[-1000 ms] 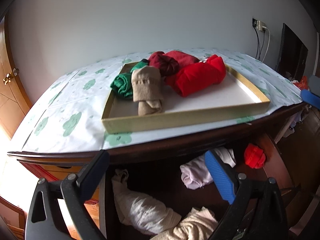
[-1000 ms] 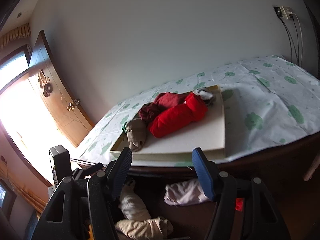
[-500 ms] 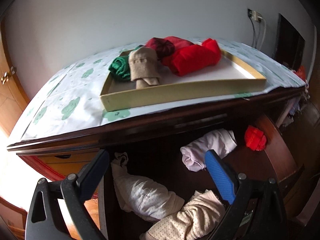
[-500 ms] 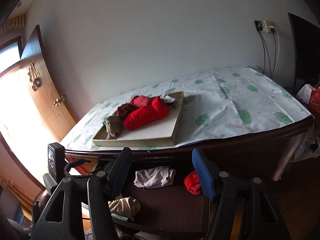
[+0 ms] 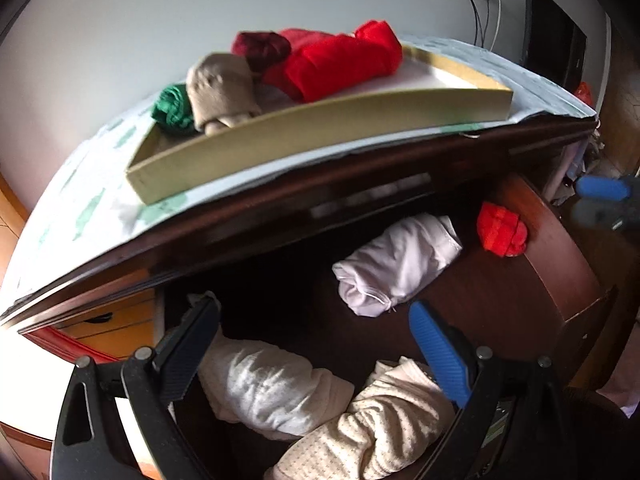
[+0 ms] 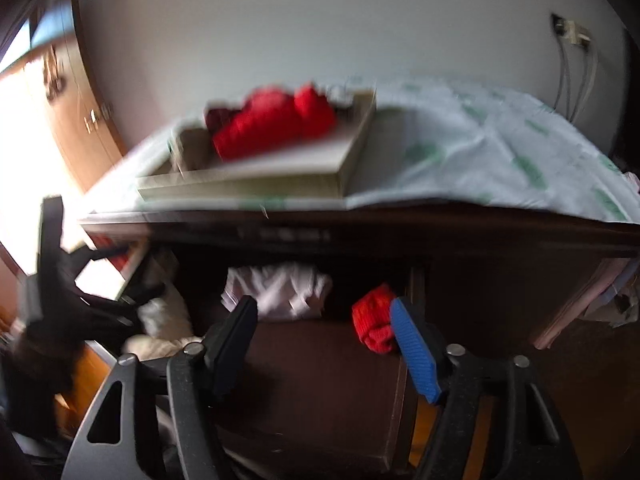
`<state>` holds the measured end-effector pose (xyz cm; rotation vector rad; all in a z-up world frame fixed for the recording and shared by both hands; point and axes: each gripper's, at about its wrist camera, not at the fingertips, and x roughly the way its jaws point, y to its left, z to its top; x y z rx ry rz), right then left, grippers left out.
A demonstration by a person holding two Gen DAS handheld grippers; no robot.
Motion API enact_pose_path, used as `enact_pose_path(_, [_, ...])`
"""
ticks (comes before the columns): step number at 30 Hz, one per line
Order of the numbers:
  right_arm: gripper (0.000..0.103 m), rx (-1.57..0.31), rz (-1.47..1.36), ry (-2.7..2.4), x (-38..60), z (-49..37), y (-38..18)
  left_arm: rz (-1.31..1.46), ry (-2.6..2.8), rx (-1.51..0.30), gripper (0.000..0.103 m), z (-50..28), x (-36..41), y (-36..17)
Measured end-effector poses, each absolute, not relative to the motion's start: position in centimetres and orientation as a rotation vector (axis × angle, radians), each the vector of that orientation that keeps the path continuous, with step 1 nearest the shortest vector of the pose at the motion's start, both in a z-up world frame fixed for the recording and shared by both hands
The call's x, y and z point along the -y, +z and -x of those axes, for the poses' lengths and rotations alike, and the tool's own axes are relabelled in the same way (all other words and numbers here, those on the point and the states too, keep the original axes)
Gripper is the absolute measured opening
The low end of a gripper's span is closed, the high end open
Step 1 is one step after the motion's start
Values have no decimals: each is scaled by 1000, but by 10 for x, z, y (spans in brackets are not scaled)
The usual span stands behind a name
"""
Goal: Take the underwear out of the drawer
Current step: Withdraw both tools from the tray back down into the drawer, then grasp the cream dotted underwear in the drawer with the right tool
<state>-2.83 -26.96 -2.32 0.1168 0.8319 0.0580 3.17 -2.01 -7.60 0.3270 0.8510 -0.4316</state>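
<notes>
Part done — several rolled pieces already lie in the tray on the tabletop; four rolls remain in the open drawer, the red roll nearest the right gripper; both grippers' jaws stand apart, empty — left gripper above the pale rolls.

Rolled underwear in open drawer
</notes>
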Motion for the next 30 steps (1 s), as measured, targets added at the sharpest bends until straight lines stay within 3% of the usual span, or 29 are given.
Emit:
enact_pose_path(6, [63, -979, -110, 173, 254, -10, -61, -303, -425, -888, 98, -39, 16, -83])
enact_pose_path(10, [63, -1057, 68, 222, 224, -34, -80, -298, -425, -880, 98, -38, 5, -78])
enact_pose_path(13, [50, -1153, 180, 306, 201, -50, -97, -286, -414, -876, 98, -37, -9, -74])
enact_pose_path(19, [49, -1256, 382, 415, 161, -67, -127, -292, -376, -895, 98, -32, -36, -80])
enact_pose_path(30, [49, -1481, -92, 709, 137, -66, -132, -249, -323, -924, 98, -33, -71, -87])
